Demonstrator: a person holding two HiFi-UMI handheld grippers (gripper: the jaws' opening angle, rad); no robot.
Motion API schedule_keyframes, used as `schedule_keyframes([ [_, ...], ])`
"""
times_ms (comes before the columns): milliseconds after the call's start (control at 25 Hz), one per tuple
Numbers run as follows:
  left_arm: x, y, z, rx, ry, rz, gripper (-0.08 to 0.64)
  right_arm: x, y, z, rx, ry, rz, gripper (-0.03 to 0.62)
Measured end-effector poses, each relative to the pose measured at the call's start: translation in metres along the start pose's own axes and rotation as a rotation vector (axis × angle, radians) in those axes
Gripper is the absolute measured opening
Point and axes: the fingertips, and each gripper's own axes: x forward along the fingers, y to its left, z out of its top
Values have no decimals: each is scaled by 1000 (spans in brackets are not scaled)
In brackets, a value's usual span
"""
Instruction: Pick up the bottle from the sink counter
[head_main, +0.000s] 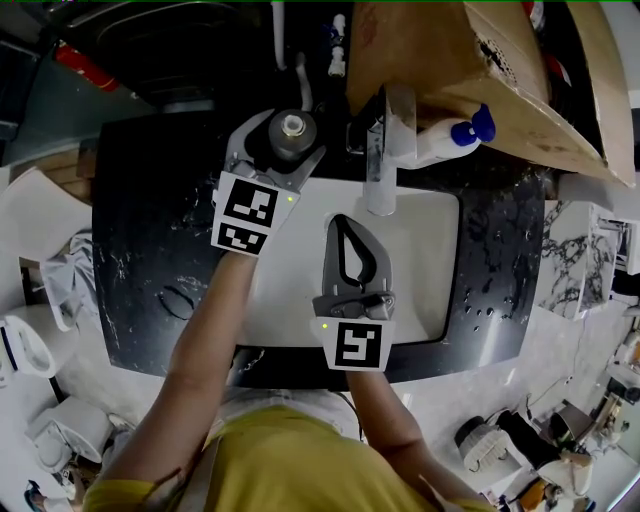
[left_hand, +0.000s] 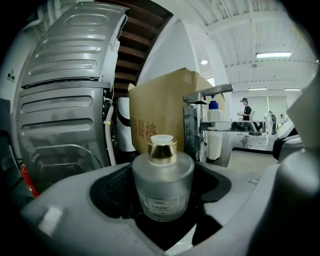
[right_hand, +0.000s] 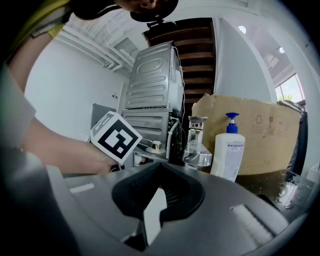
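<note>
A squat frosted-glass bottle (head_main: 292, 135) with a gold cap stands on the black sink counter (head_main: 140, 250), at the basin's far left corner. My left gripper (head_main: 284, 142) reaches around it, one jaw on each side. In the left gripper view the bottle (left_hand: 162, 185) stands upright between the spread jaws, with dark gaps at both sides, so that gripper is open. Over the white basin (head_main: 425, 270) my right gripper (head_main: 341, 221) hovers shut and holds nothing. From the right gripper view, the bottle's cap (right_hand: 156, 146) peeks out behind the left gripper's marker cube (right_hand: 116, 137).
A chrome faucet (head_main: 380, 160) rises just right of the bottle. A white pump bottle (head_main: 450, 135) with a blue top lies under a big cardboard box (head_main: 470, 70) at the back right. A grey ribbed appliance (left_hand: 65, 100) stands behind the counter.
</note>
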Motion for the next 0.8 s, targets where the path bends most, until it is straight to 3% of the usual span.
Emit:
schedule_keyframes([
  [400, -10, -4, 6, -8, -20, -1, 337, -8, -5, 8, -17, -4, -13, 0],
  [800, -60, -10, 61, 11, -81, 22, 337, -22, -9, 50, -42, -63, -41, 0],
])
